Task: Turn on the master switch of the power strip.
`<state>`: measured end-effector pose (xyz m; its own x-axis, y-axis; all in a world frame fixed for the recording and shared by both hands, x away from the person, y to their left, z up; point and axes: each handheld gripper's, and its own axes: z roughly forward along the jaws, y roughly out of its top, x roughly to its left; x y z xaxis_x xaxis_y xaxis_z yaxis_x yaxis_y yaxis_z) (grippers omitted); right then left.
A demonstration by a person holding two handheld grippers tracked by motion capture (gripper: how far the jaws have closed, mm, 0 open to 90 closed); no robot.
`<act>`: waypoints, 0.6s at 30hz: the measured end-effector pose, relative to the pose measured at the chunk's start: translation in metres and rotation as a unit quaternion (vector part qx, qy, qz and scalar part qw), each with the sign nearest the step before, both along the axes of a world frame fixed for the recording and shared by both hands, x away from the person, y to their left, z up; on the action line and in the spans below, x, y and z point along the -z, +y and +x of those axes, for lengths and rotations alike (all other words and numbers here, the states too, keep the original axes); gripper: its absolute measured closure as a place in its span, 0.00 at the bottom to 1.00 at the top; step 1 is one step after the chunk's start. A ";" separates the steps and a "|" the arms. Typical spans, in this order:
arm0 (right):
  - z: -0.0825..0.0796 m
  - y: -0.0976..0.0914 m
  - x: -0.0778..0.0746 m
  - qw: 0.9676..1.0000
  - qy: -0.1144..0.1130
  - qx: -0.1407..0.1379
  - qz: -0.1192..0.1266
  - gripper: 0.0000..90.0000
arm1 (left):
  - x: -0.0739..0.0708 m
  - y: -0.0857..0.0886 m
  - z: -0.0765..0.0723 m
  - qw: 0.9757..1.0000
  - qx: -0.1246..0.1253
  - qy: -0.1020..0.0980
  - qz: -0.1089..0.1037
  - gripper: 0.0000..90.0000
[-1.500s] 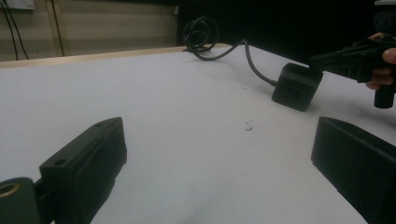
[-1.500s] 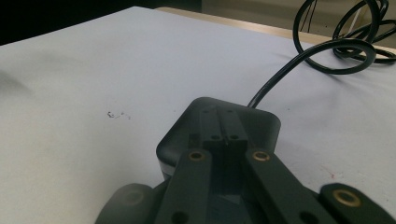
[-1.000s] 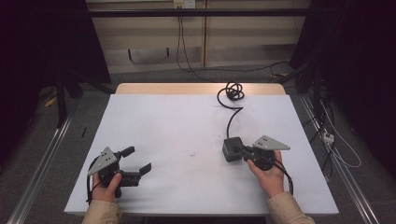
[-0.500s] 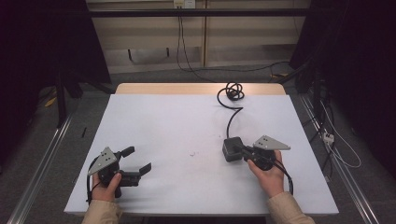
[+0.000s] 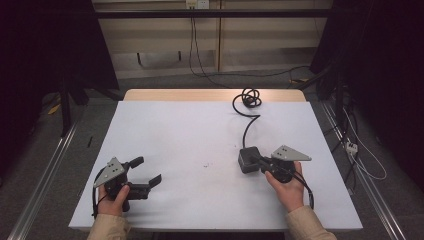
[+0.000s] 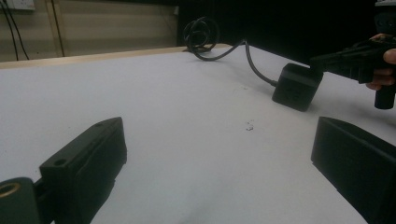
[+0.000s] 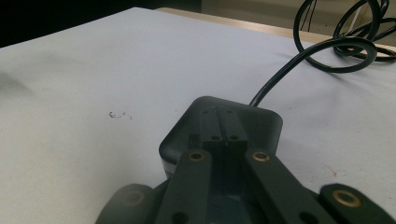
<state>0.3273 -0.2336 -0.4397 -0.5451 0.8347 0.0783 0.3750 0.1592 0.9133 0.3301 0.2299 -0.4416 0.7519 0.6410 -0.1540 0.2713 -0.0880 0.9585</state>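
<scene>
A black power adapter block [image 5: 246, 159] lies on the white table [image 5: 185, 130], right of centre. Its black cable [image 5: 248, 120] runs to a coil [image 5: 250, 97] at the far edge. My right gripper [image 5: 258, 161] is shut, its jaws pressed together and lying over the top of the block [image 7: 266, 123], with nothing between them. In the right gripper view the gripper [image 7: 223, 114] points toward the coil [image 7: 348, 46]. My left gripper [image 5: 147, 170] stands open near the front left, holding nothing. From the left gripper view [image 6: 219, 154] the block [image 6: 296, 86] and the right gripper [image 6: 322, 63] lie far right.
A small dark speck [image 5: 205, 165] marks the table near its middle. Floor cables [image 5: 360, 155] and a plug strip lie right of the table. A wooden strip [image 5: 200, 95] edges the far side, with dark stands on both sides.
</scene>
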 end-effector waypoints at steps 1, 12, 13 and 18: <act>0.000 0.000 0.000 1.000 0.001 -0.001 0.001 1.00 | 0.000 0.000 0.000 1.000 0.000 0.000 0.000 0.03; 0.000 0.001 0.000 1.000 -0.003 0.001 -0.003 1.00 | 0.000 0.001 0.000 1.000 -0.001 -0.001 0.001 0.03; 0.000 0.001 0.000 1.000 -0.003 0.000 -0.004 1.00 | 0.000 0.001 0.000 1.000 -0.001 -0.001 0.000 0.03; 0.000 0.001 0.000 1.000 -0.004 0.000 -0.005 1.00 | 0.000 0.001 0.000 1.000 -0.001 -0.001 0.000 0.03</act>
<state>0.3271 -0.2329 -0.4396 -0.5453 0.8358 0.0647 0.3671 0.1687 0.9147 0.3303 0.2309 -0.4412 0.7514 0.6420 -0.1523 0.2693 -0.0876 0.9591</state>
